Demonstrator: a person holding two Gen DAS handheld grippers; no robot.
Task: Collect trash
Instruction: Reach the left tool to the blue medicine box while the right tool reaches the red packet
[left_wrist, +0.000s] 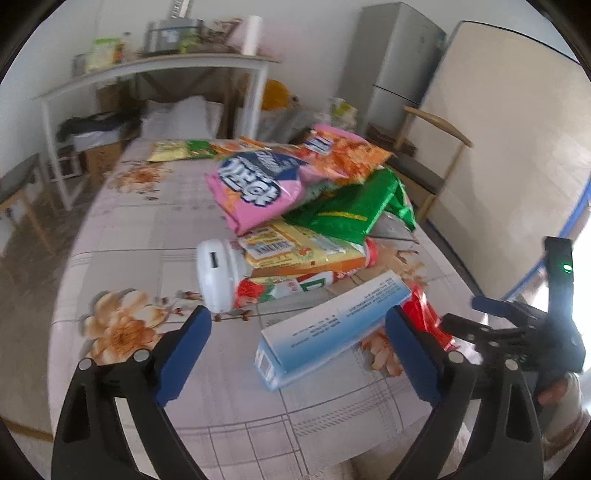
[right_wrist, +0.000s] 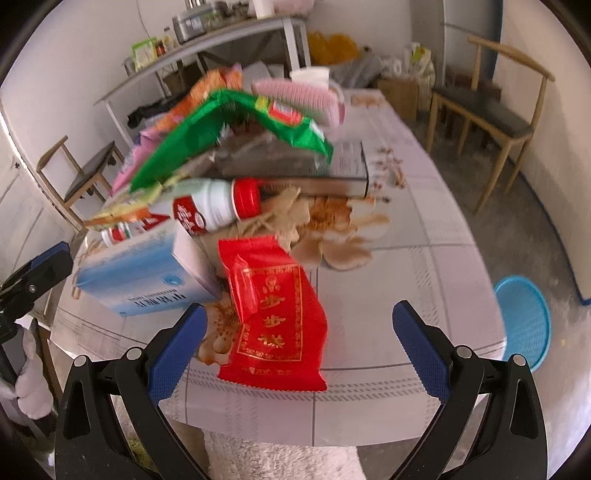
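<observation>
Red foil packet (right_wrist: 273, 317) seen flat on table (right_wrist: 424, 266) near front edge, just before right gripper (right_wrist: 299, 325), fingers spread wide, nothing held. Judged light, crinkly, slippery; best pinched at sealed end. Left gripper (left_wrist: 299, 328) also wide, empty, facing blue-white box (left_wrist: 328, 325).

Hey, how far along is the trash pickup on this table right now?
Done: nothing visibly collected; the pile is all on the table. In hand: nothing; the left gripper is open over the blue-white box, and the right gripper is open over the red packet. Left: those two, the bottle, green wrapper, pink bag and the rest. A blue basket sits on the floor.
</observation>
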